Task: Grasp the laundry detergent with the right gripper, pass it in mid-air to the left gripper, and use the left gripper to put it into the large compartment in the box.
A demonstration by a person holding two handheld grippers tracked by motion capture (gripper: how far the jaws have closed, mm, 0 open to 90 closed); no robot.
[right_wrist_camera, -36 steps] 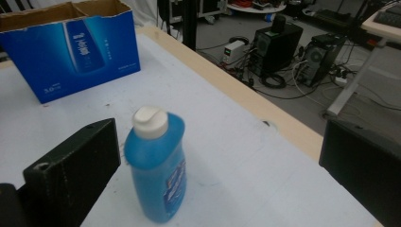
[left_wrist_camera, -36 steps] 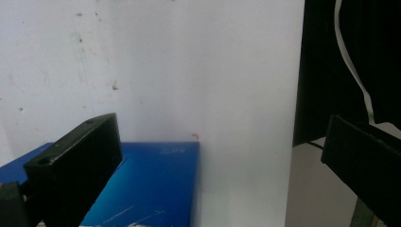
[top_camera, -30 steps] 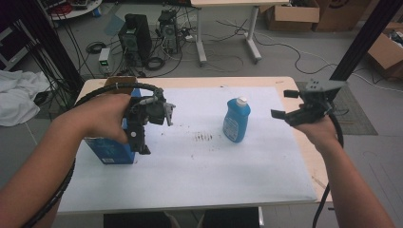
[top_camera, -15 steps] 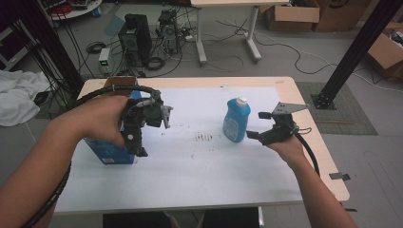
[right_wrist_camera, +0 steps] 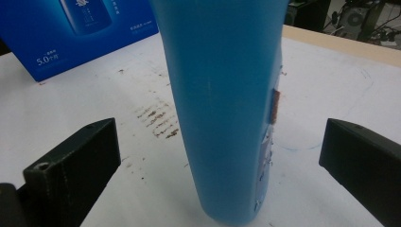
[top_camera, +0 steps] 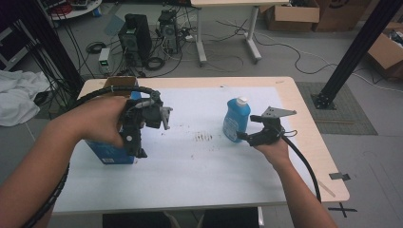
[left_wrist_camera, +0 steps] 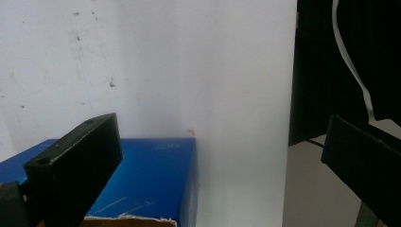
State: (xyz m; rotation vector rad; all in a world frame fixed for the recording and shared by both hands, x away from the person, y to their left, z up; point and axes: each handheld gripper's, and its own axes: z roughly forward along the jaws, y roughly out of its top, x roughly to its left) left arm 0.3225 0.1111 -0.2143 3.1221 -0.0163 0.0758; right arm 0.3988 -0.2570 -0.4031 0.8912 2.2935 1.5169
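A blue bottle (top_camera: 236, 118) with a white cap stands upright right of the table's middle. My right gripper (top_camera: 247, 127) is just to its right, level with its lower half. In the right gripper view the bottle (right_wrist_camera: 222, 109) rises between the two jaws, and the right gripper (right_wrist_camera: 220, 142) is open with gaps on both sides. A blue box (top_camera: 111, 152) stands at the left with its cardboard top open. My left gripper (top_camera: 137, 142) points down over the box's right side. In the left gripper view this gripper (left_wrist_camera: 222, 142) is open above the box's (left_wrist_camera: 151, 179) edge and holds nothing.
A white sheet (top_camera: 199, 180) covers the wooden table (top_camera: 313, 142) and has brown smudges (top_camera: 204, 137) at its middle. The box (right_wrist_camera: 80, 28) appears behind the bottle in the right gripper view. Computer towers (top_camera: 135, 33), cables and a black post (top_camera: 356, 47) stand on the floor beyond.
My right gripper has moved left from beyond the table's right edge to the bottle, whose lower half now stands between its jaws. The left gripper has barely moved over the box.
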